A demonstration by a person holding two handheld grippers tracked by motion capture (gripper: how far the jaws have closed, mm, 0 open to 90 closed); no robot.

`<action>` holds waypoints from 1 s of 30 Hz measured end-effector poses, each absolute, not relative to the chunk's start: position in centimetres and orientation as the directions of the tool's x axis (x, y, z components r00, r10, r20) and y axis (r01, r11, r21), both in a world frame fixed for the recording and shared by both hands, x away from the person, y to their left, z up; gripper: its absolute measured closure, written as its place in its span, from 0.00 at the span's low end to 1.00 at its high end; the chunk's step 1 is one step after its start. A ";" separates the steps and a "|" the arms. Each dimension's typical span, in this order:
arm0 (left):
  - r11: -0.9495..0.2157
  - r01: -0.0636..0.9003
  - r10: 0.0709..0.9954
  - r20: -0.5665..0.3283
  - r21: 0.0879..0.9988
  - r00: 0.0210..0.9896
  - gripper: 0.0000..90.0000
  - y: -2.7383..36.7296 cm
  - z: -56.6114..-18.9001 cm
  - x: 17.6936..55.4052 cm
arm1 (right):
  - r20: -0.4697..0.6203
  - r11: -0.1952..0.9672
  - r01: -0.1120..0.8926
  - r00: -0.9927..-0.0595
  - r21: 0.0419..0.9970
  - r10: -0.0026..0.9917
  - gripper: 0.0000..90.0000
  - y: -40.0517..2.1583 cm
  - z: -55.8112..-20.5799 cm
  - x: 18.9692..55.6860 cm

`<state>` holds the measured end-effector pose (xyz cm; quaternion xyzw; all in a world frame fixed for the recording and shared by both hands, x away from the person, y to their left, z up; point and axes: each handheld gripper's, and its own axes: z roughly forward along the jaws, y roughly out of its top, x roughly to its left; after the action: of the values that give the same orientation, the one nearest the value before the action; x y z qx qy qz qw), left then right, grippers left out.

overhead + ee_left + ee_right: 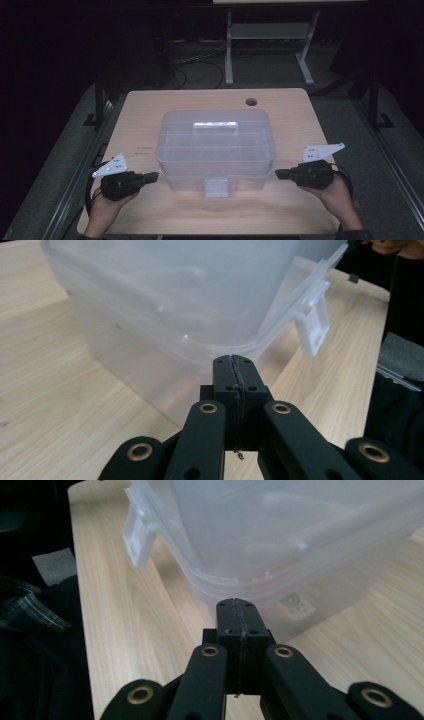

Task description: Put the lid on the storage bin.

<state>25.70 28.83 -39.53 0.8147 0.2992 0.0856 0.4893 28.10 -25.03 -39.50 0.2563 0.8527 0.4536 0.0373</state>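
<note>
Clear plastic storage box (215, 145) sits mid-desk (145, 210) — lid on, handle (215, 125) on top, front latch (216, 187) seemingly down. Left tongs (152, 176) and right tongs (280, 174) flank its near corners — both pressed fully together, gripping nothing, tips just beside the box wall.

both forearms come in from the bottom edge, hands wide apart; left gripper (152, 176) points inward, jaws pressed together; right gripper (278, 173) mirrors it, jaws closed tight too, nothing between them
</note>
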 end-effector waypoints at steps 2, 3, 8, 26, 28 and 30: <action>-0.340 0.413 0.581 -0.156 0.845 0.799 1.00 29.1 -39.6 25.8 | 0.167 0.452 0.409 -0.859 0.793 0.484 1.00 -25.4 -39.5 28.0; -0.341 0.418 0.589 -0.155 0.842 0.793 1.00 29.2 -39.6 25.9 | 0.169 0.448 0.409 -0.858 0.795 0.484 1.00 -25.5 -39.6 28.1; -0.343 0.436 0.627 -0.142 0.832 0.766 0.94 29.9 -39.7 26.0 | 0.150 0.431 0.418 -0.834 0.800 0.531 0.95 -26.5 -39.8 28.0; -0.389 0.484 0.722 -0.067 0.784 0.689 0.52 31.7 -41.0 27.0 | 0.116 0.382 0.479 -0.729 0.790 0.674 0.42 -28.8 -41.3 28.2; -0.397 0.482 0.728 -0.052 0.781 0.683 0.45 31.8 -41.2 27.0 | 0.106 0.384 0.493 -0.710 0.780 0.696 0.34 -29.0 -41.6 28.3; -0.402 0.485 0.737 -0.039 0.777 0.675 0.42 32.0 -41.4 27.1 | 0.099 0.380 0.508 -0.689 0.773 0.718 0.28 -29.1 -42.0 28.2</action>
<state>27.10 31.95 -41.37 0.8224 0.3714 0.1574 0.4011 28.21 -29.11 -41.95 0.3735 0.8208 0.4129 0.1274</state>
